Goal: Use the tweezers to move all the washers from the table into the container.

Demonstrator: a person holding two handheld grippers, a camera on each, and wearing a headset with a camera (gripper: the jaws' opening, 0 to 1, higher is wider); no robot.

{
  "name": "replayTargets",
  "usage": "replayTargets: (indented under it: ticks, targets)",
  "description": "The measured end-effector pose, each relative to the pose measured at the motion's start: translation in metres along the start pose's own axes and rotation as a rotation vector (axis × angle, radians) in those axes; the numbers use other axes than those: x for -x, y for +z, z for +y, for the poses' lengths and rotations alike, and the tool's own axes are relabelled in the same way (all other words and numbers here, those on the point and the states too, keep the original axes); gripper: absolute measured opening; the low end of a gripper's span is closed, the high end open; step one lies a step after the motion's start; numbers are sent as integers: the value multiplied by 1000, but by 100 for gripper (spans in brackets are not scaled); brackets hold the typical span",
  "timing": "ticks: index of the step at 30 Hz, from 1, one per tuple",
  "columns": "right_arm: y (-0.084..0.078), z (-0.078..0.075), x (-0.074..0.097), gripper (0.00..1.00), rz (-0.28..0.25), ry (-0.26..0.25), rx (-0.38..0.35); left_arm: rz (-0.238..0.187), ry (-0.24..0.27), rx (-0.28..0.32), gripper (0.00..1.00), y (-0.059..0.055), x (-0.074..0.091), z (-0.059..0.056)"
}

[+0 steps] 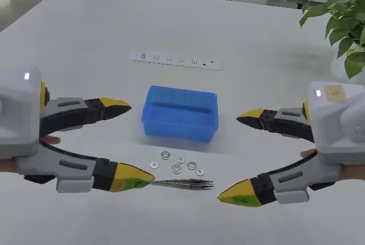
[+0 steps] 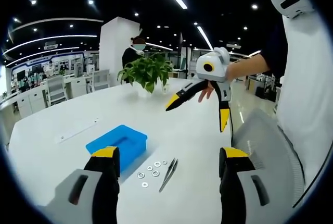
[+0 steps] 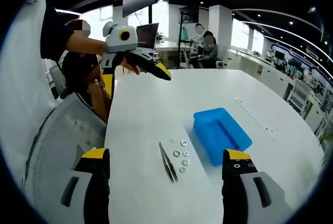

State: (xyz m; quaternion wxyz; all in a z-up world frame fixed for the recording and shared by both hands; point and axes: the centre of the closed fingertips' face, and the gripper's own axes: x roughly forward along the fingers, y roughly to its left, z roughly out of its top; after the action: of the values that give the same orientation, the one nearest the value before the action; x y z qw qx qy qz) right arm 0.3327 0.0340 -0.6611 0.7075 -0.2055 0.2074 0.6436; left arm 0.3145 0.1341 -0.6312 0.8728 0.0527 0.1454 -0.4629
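Both grippers hover over the table (image 1: 85, 40), one on each side of the work, and neither grips anything. The left gripper (image 1: 140, 144) has its jaws spread wide, the lower tip just beside the near end of the tweezers (image 1: 185, 184). The right gripper (image 1: 229, 158) is released too, jaws well apart, its lower tip near the tweezers' other end. I judge this to be the approach: the tool has to be picked up before any washer can move, and open jaws on either side of it suit that.

The tweezers lie flat on the table, just in front of the washers (image 1: 177, 163). These sit loose in a small cluster, 6 as far as I can count, between the tweezers and the container (image 1: 179, 131). With the cluster so near the container, each carry should be short.

The container is a blue, open-topped rectangular tub. Its inside looks bare, with no washer in it, so all of the transfer appears to be ahead.
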Motion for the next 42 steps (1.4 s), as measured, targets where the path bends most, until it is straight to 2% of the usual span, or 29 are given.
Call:
replayTargets:
  ticks: [2, 10, 22, 24, 35, 42]
  targets:
    - [0, 0, 0, 90, 1, -2, 0, -6, -1, -13, 80, 1, 0, 1]
    - [0, 2, -1, 89, 2, 1, -1, -30, 17, -1, 78, 5, 1, 5]
    - [0, 3, -2, 89, 6, 5, 0, -10, 9, 2, 76, -2, 2, 0]
    - [1, 4, -2, 89, 5, 5, 2, -13, 9, -13, 75, 1, 2, -1]
    - [4, 7, -3, 88, 1, 6, 12, -37, 22, -10, 75, 12, 2, 0]
    - [3, 8, -4, 87, 7, 6, 22, -12, 12, -11, 75, 3, 1, -6]
